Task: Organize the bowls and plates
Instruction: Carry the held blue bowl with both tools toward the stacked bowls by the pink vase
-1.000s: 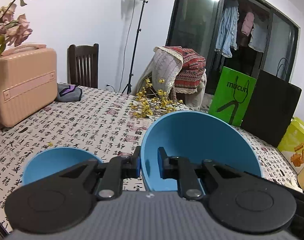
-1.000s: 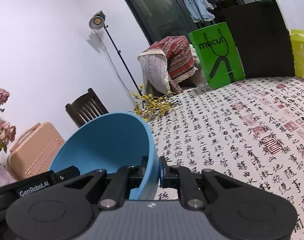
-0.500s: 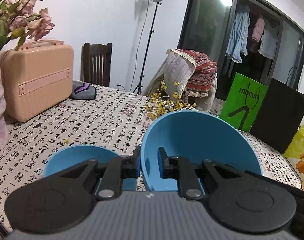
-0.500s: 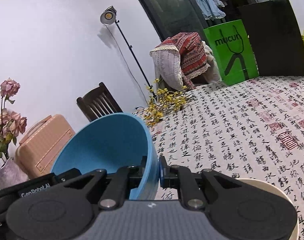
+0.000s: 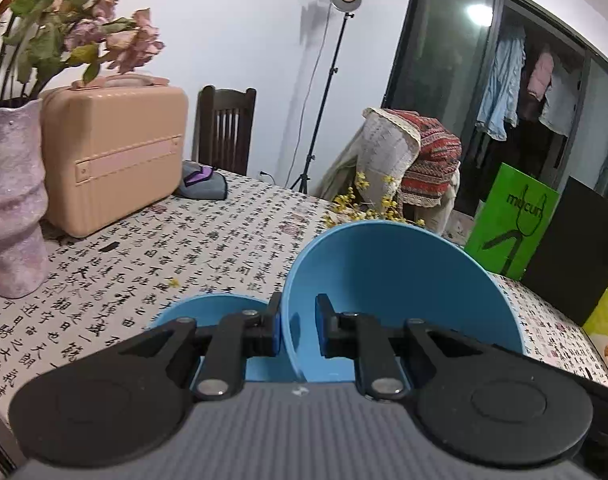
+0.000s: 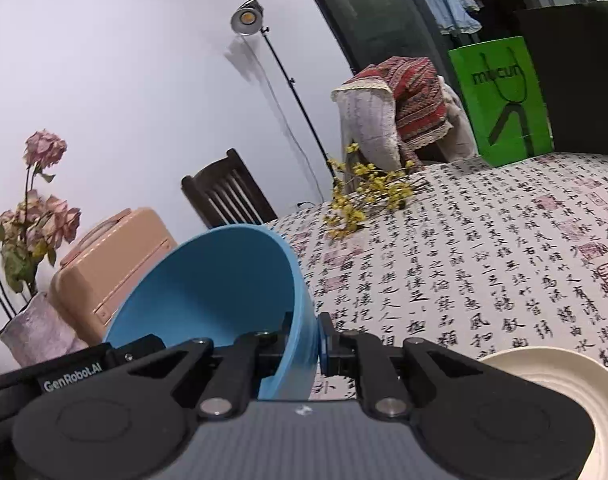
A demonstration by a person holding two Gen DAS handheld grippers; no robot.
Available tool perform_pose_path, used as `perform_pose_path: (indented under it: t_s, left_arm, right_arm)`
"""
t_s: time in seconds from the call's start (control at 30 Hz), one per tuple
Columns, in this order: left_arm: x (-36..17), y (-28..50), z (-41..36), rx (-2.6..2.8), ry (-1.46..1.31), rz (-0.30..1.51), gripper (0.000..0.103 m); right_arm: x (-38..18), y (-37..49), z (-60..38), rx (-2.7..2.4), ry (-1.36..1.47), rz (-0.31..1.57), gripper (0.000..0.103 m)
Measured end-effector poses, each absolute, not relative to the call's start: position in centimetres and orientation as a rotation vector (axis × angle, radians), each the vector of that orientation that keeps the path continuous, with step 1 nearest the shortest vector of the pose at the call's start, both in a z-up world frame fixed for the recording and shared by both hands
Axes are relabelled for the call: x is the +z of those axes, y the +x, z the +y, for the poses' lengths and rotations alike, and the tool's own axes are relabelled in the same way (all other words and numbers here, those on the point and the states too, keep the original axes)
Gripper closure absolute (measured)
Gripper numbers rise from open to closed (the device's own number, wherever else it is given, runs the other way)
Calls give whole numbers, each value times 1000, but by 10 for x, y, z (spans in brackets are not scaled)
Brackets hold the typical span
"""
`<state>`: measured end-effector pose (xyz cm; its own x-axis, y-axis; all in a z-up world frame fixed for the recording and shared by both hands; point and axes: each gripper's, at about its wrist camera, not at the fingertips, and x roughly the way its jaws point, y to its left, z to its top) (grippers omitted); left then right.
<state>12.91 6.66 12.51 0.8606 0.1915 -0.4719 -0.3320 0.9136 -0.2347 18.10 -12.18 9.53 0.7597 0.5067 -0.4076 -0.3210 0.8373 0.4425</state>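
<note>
A large blue bowl (image 5: 404,292) hangs tilted above the table, gripped on two sides of its rim. My left gripper (image 5: 298,330) is shut on the rim's left side, one pad inside and one outside. My right gripper (image 6: 306,344) is shut on the opposite side of the same blue bowl (image 6: 216,292). The left gripper's body (image 6: 72,372) shows at the lower left of the right wrist view. A second, smaller blue bowl (image 5: 208,312) rests on the table just below and left of the held one. A cream plate (image 6: 552,376) lies under my right gripper's right side.
A purple vase (image 5: 8,208) of dried flowers and a peach case (image 5: 112,160) stand on the left of the printed tablecloth (image 5: 224,248). Yellow flower sprigs (image 6: 368,200) lie at the far edge. A green bag (image 5: 512,220), a black bag (image 5: 572,256) and a wooden chair (image 5: 224,128) are behind.
Both grippers have carried the large bowl leftward over the table. The vase and the case have come closer, the second blue bowl sits nearer beneath, and the cream plate has come into view.
</note>
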Motion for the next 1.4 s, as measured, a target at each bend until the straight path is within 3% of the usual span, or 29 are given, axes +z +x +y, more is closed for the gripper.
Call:
perform_pose_path:
  t_s: [1.4]
  left_arm:
    - [81,132,161,285,-356,474,87]
  right_arm:
    - [77,207,-15,582,137,591,92]
